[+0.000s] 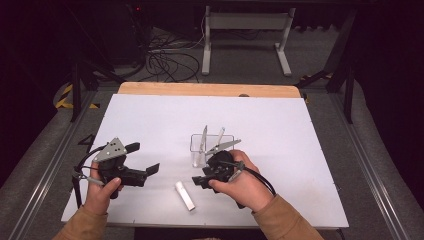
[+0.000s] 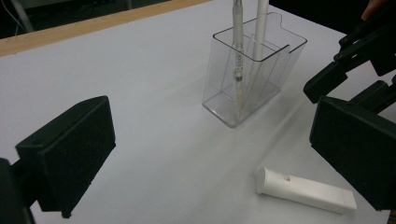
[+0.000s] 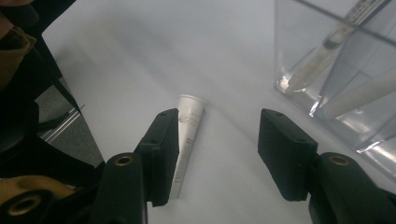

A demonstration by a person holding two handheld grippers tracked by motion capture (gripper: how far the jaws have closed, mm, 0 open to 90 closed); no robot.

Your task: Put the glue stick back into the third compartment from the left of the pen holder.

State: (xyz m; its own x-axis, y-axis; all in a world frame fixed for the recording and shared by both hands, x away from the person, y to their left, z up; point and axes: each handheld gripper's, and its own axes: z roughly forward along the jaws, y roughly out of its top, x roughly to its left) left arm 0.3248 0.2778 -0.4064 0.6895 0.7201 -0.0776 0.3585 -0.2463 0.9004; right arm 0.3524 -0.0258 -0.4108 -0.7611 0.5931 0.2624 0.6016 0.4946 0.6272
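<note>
1. Clear holder [image 1: 212, 149] stands mid-surface; two pens [image 2: 238, 56] are already upright inside it, so that part looks done.
2. One white tube [image 1: 185, 195] is left, lying flat on the white surface [image 1: 280, 130] just in front of the holder, toward the person.
3. Right gripper [image 3: 217, 144] hangs over the tube beside the holder, jaws half wide, nothing gripped. The tube [image 3: 187, 140] runs partly behind one pad; I can't tell if they touch.
4. Left gripper [image 1: 142, 157] is well to the left of the holder, jaws wide and empty, aimed toward the holder.
5. Judgement: most items are stowed. Still to do: close on the tube, lift it, and stand it in the holder.
</note>
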